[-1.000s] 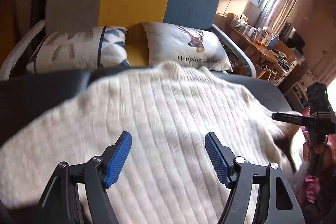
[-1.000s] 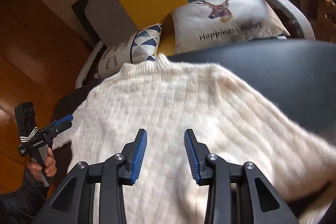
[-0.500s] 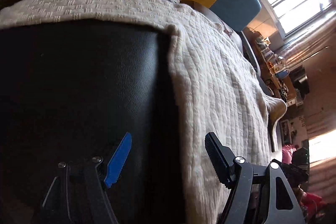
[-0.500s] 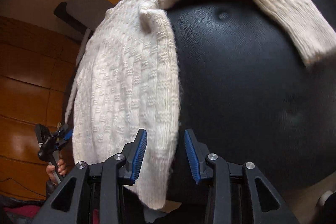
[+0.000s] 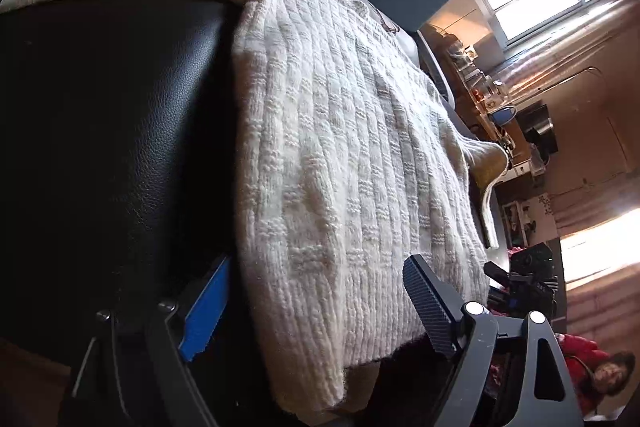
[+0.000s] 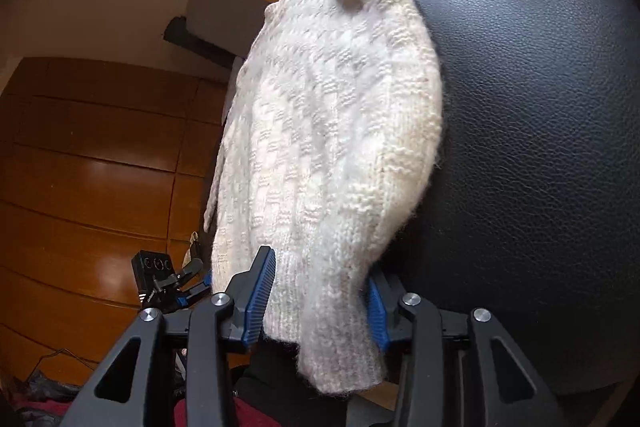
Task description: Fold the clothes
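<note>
1. Progress: the cream sweater (image 5: 352, 163) lies spread on the black leather seat (image 5: 120, 115), unfolded; all folds remain.
2. Left gripper (image 5: 316, 311): your jaws stand apart, straddling the hem corner at 6 o'clock, low at the seat edge.
3. Right gripper (image 6: 320, 301): your jaws stand apart around the opposite hem corner (image 6: 332, 327), not yet clamped.

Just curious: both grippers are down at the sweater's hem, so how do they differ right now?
The left gripper is spread wide around its hem corner of the cream knit sweater; the right gripper stands narrower, with the hem filling the gap. The left one's pads sit clear of the knit; the right one's press against it. Both have blue pads.
</note>
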Demonstrator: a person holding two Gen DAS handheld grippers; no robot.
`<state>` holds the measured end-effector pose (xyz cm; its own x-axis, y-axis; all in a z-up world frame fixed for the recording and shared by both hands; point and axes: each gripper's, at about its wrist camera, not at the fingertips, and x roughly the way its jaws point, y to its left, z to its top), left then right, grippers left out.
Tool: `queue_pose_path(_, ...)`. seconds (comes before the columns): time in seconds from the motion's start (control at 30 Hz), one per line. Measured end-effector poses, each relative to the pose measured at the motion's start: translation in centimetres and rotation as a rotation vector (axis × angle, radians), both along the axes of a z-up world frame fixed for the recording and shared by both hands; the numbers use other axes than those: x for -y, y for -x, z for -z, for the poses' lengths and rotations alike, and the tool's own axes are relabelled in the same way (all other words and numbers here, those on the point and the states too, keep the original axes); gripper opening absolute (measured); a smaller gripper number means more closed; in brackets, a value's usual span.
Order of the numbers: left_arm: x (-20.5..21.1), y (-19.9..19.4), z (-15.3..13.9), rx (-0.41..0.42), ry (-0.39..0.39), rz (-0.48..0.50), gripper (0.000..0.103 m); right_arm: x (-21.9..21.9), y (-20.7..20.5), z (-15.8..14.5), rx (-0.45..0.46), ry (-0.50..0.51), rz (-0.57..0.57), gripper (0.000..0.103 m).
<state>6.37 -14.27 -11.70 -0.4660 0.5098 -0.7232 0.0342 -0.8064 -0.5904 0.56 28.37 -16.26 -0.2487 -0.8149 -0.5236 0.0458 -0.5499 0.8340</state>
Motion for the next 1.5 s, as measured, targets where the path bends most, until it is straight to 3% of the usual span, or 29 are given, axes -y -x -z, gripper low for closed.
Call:
queue_pose_path(0.03,-0.5,0.2,0.1,0.004,0.013,0.010,0.073,0.3,0.1,-0.1,-0.007,-0.010,-0.007,0.043)
queue_pose_path(0.07,-0.9,0.4,0.2,0.016,0.024,0.016,0.043,0.5,0.0,-0.2,-0.014,-0.020,-0.017,0.043)
queue_pose_path(0.1,-1.3,0.6,0.4,0.028,0.035,0.021,0.021,0.6,0.0,-0.4,-0.019,-0.041,-0.018,0.043)
queue_pose_path(0.13,-1.7,0.8,0.6,0.039,0.047,0.027,0.017,0.7,0.0,-0.7,-0.017,-0.090,0.001,0.037)
queue_pose_path(0.17,-1.7,1.0,0.4,0.044,0.027,0.023,0.014,0.7,0.1,-1.0,-0.015,-0.138,0.021,0.021)
queue_pose_path(0.2,-1.5,1.3,0.0,0.046,-0.007,0.016,0.013,0.9,0.1,-1.4,-0.020,-0.184,0.035,0.013)
queue_pose_path(0.4,2.0,2.1,-8.0,-0.049,-0.214,-0.003,0.013,1.8,-1.9,-12.4,-0.324,-0.174,0.019,0.012)
queue_pose_path(0.47,2.8,2.5,-9.6,-0.044,-0.252,-0.002,0.013,1.4,-1.7,-13.7,-0.340,-0.190,0.027,0.012)
queue_pose_path(0.53,3.6,3.0,-9.2,0.013,-0.237,-0.018,0.013,1.8,-0.6,-12.6,-0.276,-0.239,0.030,0.012)
queue_pose_path(0.67,4.9,3.4,-5.1,0.159,-0.117,-0.068,0.017,0.7,0.1,-7.6,-0.114,-0.293,0.051,0.016)
queue_pose_path(0.77,5.9,2.7,-2.1,0.250,-0.144,-0.093,0.020,-1.2,-0.2,-5.5,-0.043,-0.290,0.114,0.024)
queue_pose_path(0.87,7.7,1.4,-1.7,0.231,-0.086,-0.143,0.033,-3.0,-1.2,-5.4,-0.040,-0.350,0.144,0.028)
queue_pose_path(1.07,8.7,1.3,-0.8,0.203,-0.091,-0.165,0.049,-4.5,1.3,-4.9,-0.051,-0.343,0.189,0.032)
queue_pose_path(1.17,6.8,2.6,0.2,0.227,-0.074,-0.114,0.049,-4.4,3.7,-3.5,-0.020,-0.273,0.194,0.037)
queue_pose_path(1.33,4.2,3.7,0.3,0.205,0.056,-0.061,0.053,-3.7,6.9,-2.1,-0.003,-0.269,0.182,0.039)
queue_pose_path(1.43,3.0,4.0,0.0,0.183,0.181,-0.035,0.046,-2.2,8.0,-2.4,-0.048,-0.364,0.137,0.036)
queue_pose_path(1.47,3.1,4.1,-0.1,0.183,0.190,-0.032,0.033,-1.3,8.2,-2.8,-0.074,-0.438,0.108,0.023)
queue_pose_path(1.5,3.3,4.2,-0.2,0.186,0.181,-0.031,0.021,0.5,7.9,-3.3,-0.133,-0.613,0.044,0.016)
